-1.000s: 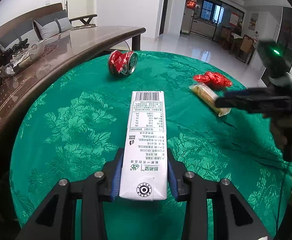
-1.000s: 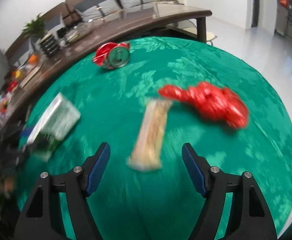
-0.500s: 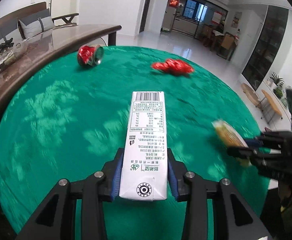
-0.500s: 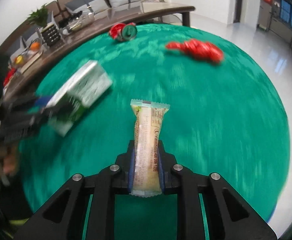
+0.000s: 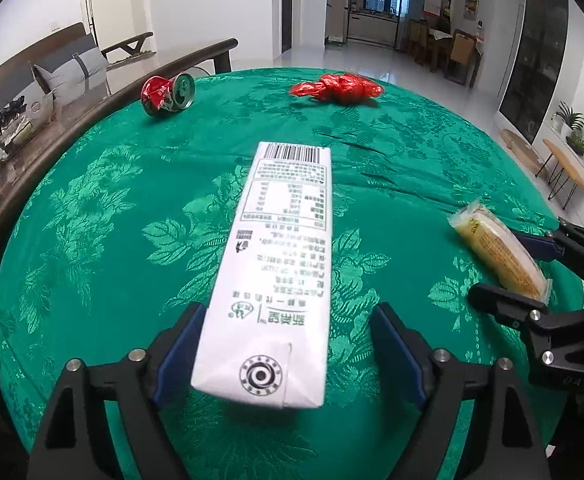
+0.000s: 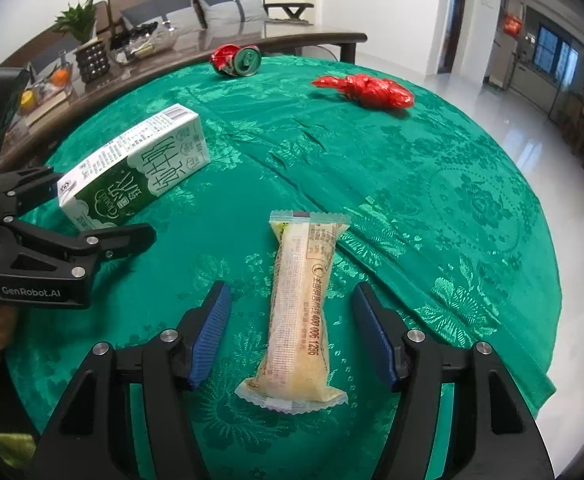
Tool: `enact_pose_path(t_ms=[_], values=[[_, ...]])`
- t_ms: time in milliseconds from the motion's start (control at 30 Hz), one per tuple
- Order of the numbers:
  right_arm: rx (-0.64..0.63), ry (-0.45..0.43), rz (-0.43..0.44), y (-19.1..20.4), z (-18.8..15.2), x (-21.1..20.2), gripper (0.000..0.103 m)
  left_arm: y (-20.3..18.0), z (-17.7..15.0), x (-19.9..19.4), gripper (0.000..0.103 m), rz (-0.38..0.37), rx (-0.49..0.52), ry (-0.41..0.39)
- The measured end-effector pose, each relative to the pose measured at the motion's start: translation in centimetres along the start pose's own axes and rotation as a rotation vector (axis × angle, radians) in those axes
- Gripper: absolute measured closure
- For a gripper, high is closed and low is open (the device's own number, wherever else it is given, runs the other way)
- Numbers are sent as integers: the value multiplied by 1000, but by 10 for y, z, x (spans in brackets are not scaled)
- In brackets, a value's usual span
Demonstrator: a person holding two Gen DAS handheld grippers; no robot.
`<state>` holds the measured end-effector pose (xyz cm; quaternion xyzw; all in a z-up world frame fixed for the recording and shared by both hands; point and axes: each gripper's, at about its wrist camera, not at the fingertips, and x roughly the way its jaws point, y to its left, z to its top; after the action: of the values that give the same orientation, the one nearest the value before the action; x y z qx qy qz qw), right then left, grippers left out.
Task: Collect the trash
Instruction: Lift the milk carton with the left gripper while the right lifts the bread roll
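Left gripper (image 5: 287, 354): fingers spread, milk carton (image 5: 275, 264) between them, apparently loose | Right gripper (image 6: 292, 336): fingers spread around snack packet (image 6: 300, 312) | Crushed can (image 5: 167, 94), red wrapper (image 5: 338, 88): beyond carton on table (image 5: 91, 216)

Both grippers opened since 0.5 s ago: left gripper (image 5: 289, 344) pads now spread, milk carton (image 5: 275, 264) no longer clamped, gap at its right side, still touching left pad; right gripper (image 6: 292, 336) fingers parted wide, snack pack (image 6: 300, 312) loose between them, touching neither. A second ago the pack lay further out at 12 o'clock, ungrasped
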<state>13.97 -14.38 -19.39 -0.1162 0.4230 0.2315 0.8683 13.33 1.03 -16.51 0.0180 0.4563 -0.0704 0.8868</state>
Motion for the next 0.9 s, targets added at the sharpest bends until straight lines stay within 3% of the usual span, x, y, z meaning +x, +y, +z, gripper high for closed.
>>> enact_pose_path(t_ms=[133, 900], values=[[0, -32, -11, 1, -4, 1, 34, 1, 1, 1, 14, 3, -3, 0], [-3, -35, -11, 3, -3, 1, 32, 0, 1, 1, 12, 3, -3, 2]])
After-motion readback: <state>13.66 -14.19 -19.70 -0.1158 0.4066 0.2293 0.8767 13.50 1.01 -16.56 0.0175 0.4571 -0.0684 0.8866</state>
